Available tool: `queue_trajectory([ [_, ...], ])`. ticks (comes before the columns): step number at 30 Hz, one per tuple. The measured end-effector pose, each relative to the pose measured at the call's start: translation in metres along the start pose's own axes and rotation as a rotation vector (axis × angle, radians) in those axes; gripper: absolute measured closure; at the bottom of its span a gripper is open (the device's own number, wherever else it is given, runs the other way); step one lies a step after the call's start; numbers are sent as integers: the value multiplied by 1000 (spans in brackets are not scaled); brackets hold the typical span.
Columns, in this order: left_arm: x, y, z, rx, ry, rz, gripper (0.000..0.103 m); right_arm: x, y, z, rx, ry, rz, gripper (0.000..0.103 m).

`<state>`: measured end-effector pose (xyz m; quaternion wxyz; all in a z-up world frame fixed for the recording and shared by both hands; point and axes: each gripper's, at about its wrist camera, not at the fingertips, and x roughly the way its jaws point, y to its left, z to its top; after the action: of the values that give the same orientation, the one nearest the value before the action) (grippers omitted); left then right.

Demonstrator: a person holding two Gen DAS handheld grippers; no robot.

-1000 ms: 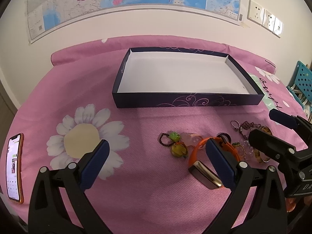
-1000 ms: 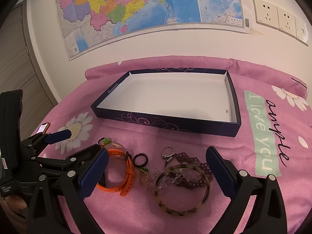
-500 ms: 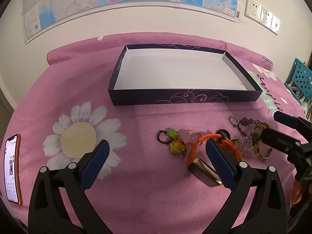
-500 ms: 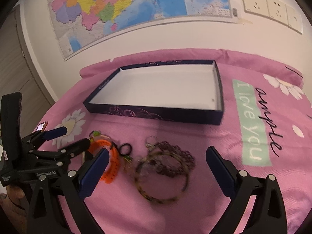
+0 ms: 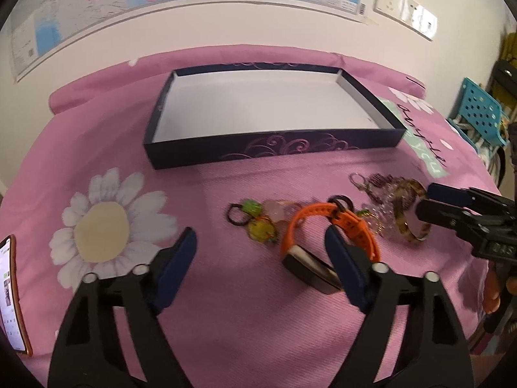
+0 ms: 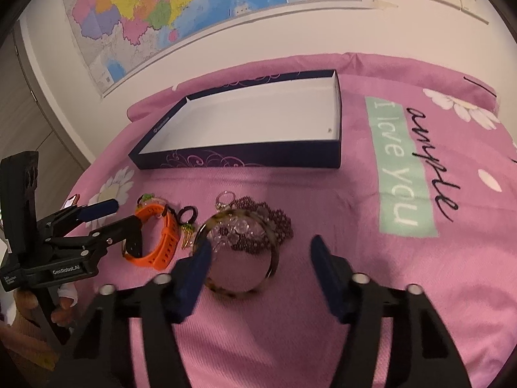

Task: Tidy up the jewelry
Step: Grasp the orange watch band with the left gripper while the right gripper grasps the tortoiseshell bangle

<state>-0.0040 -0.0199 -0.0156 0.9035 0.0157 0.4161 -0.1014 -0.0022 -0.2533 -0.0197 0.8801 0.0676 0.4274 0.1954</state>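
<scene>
The left gripper (image 5: 258,252) tilts down over the pink bed (image 5: 226,323), jaws closing beside the orange watch (image 5: 323,232), not gripping it. Right of it, the right gripper (image 6: 260,255) tilts down, jaws closing around the tortoiseshell bangle (image 6: 239,291), not yet pressing. The box (image 6: 258,158) lies far.

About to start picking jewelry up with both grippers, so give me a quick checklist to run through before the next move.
1. Navy box open and free for drop-off: ok.
2. Tortoiseshell bangle partly between the closing jaws of the right gripper; pads gripping it: not ok.
3. Orange watch beside the closing left gripper; gripped: not ok.
4. Bangle free of the purple beaded piece and clear beads: cannot tell.
5. Phone away from the jewelry: ok.
</scene>
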Motion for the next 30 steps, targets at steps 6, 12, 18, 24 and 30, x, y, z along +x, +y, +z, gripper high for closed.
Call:
queue_trajectory([
  [6, 2, -4, 0, 11, 22, -79, 57, 3, -4, -3, 13, 15, 4, 69],
  [12, 3, -9, 1, 20, 38, -135, 77, 4, -9, -3, 25, 27, 11, 95],
  [18, -1, -9, 0, 21, 65, -140, 81, 2, -9, -2, 12, 25, 22, 97],
  [24, -5, -16, -5, 74, 83, -125, 74, 4, -7, -3, -1, 45, 31, 97],
  [30, 4, -17, -6, 80, 105, -146, 74, 5, -2, -1, -37, 50, 18, 96],
])
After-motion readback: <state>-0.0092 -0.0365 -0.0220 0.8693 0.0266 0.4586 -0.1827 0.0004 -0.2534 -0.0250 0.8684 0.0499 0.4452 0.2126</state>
